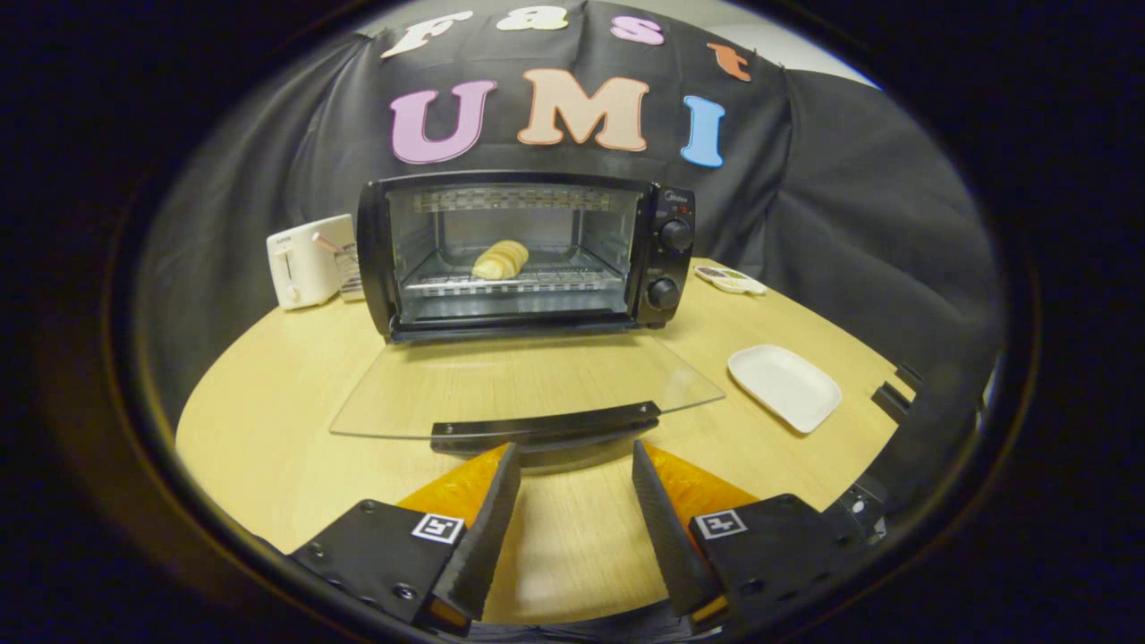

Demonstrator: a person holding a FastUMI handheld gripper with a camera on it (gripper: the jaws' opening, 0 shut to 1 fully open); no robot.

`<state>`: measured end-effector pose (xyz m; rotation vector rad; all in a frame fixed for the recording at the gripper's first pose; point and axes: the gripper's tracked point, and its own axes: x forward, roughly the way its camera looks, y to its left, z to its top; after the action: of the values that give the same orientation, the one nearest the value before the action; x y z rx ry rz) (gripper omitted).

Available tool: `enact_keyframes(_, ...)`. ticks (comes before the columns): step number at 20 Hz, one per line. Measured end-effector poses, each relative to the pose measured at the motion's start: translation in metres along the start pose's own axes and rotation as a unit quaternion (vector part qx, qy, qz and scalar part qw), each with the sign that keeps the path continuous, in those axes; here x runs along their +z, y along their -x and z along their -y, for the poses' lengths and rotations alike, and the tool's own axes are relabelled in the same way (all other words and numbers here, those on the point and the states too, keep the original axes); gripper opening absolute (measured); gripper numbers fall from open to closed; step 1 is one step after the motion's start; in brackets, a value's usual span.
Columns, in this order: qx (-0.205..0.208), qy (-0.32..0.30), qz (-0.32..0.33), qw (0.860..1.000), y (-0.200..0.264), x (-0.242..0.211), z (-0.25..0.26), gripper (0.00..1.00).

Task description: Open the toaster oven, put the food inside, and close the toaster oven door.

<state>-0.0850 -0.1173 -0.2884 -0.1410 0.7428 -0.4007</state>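
Gripper [575, 461]: fingers spread wide, nothing between them, tips hanging just short of the door handle.

Door handle [546, 427]: dark bar along the free edge of the glass door, long axis running crosswise to the fingers, directly ahead of them and about centred on the gap. It looks touching or nearly touching the fingertips; which of the two cannot be told.

Glass door [528, 385]: swung fully down, lying flat and level just above the table, hinged at the oven's lower front.

Toaster oven [528, 255]: beyond the door, straight ahead, cavity open and facing the gripper.

Bread roll [501, 259]: pale, on the wire rack inside the oven, a little left of the rack's middle.

White plate [784, 387]: bare, on the table to the right of the door.

Table [268, 420]: light wood, round-edged.

Small white toaster [309, 261]: left of the oven, near the wall.

Status, judged: food appears placed; closing the door remains. The coming move likely calls for the fingers to get under or around the crosswise handle and lift it up and forward toward the oven. The gripper points level and forward, low over the table.
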Motion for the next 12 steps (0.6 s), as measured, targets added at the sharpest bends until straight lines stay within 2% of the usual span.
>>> enact_keyframes(12,0.007,0.005,0.002,1.000,-0.0037,0.0009,-0.0010,0.78)
